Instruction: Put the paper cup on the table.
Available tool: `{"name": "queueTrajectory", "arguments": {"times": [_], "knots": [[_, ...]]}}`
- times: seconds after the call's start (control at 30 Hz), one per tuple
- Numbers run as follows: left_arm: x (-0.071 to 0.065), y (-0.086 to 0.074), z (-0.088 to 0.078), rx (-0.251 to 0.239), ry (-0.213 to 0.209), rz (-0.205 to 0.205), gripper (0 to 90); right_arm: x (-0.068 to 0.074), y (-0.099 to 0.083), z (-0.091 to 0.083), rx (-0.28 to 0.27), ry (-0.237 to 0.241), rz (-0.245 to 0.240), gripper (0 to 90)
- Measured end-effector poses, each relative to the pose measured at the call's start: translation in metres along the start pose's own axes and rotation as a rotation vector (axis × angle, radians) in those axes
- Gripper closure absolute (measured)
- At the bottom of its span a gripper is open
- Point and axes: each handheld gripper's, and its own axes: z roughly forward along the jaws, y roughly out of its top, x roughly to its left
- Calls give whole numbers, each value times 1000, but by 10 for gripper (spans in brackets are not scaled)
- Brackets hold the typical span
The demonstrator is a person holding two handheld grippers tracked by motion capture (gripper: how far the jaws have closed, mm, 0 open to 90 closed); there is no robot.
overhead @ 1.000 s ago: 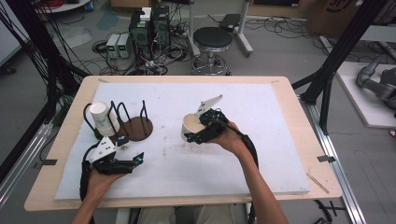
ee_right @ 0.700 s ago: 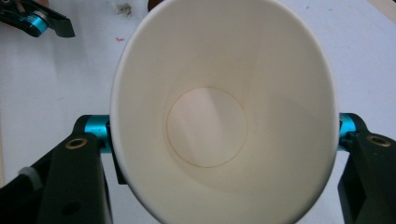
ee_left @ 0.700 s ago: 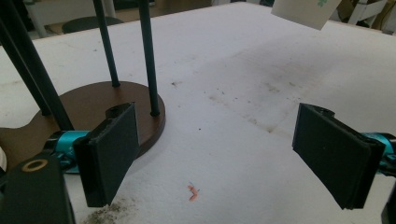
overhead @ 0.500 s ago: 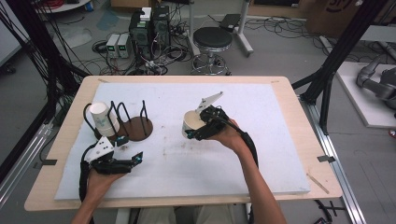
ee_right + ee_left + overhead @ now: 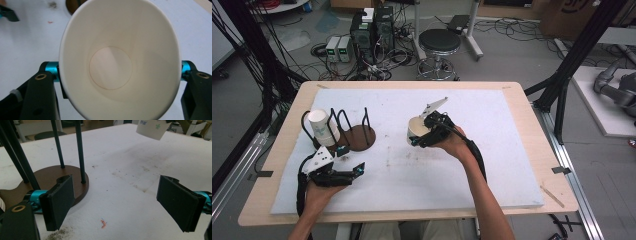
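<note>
The right gripper (image 5: pixel 421 137) is clamping a paper cup (image 5: pixel 416 131) above the white mat (image 5: pixel 492 150) (its green print is unreadable); the left gripper (image 5: pixel 354 170) is resting with jaws apart beside the rack (image 5: pixel 357 135).

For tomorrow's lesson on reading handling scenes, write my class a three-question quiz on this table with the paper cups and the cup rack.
1. True or false: the right tool grips a paper cup by its sides.
2. Where is the other cup? A) lying on the white mat B) on the wire rack at the left of the table C) in the left tool
3. Fill in: the left tool's jaws stand ____, with nothing between them.

Key
1. True: in the right tool's own view its jaws press on both sides of the cup, whose mouth faces the camera.
2. B.
3. Open; they hover over the mat beside the rack's brown base.
</note>
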Motion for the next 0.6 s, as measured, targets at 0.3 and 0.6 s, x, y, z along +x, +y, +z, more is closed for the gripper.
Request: {"name": "queueTrajectory", "arguments": {"times": [0.3,0.6], "knots": [[2,0,0,0,-9,-12,148,-5,6,24,52,-28,11,311],[1,0,0,4,-5,-4,147,-8,6,47,124,-69,8,310]]}}
